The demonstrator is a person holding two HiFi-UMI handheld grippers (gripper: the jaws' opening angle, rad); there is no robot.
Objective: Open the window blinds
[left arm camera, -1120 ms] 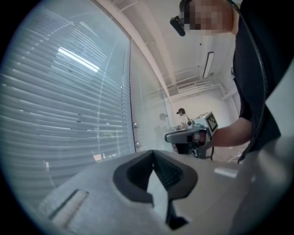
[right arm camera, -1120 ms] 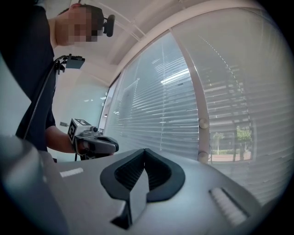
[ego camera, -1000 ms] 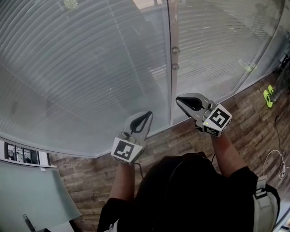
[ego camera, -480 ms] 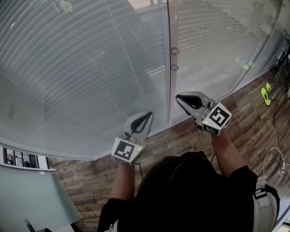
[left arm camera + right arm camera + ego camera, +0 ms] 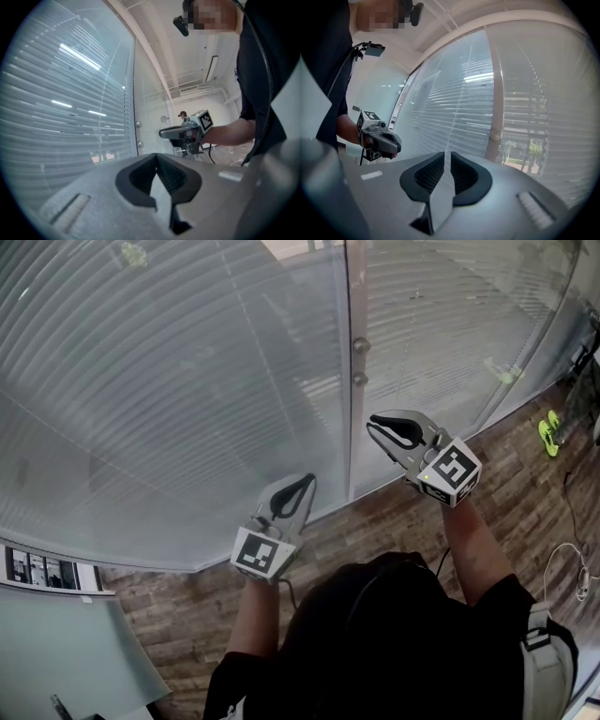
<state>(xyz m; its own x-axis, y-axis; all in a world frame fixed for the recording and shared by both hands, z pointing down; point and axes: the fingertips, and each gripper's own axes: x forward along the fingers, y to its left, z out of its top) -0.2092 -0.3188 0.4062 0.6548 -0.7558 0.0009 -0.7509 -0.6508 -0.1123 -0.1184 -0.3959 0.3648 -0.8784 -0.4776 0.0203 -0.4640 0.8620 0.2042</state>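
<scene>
Two light, flimsy-looking blinds (image 5: pixel 169 381) are facing me, so I am aiming for the thin cord (image 5: pixel 248 324), left gripper (image 5: pixel 306 478) pinched together, right gripper (image 5: pixel 374 426) just easing apart, empty.

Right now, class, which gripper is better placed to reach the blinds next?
Probably the right gripper: its empty jaws have just been opening and face the blinds; the left gripper is shut, blinds off to its side.
</scene>
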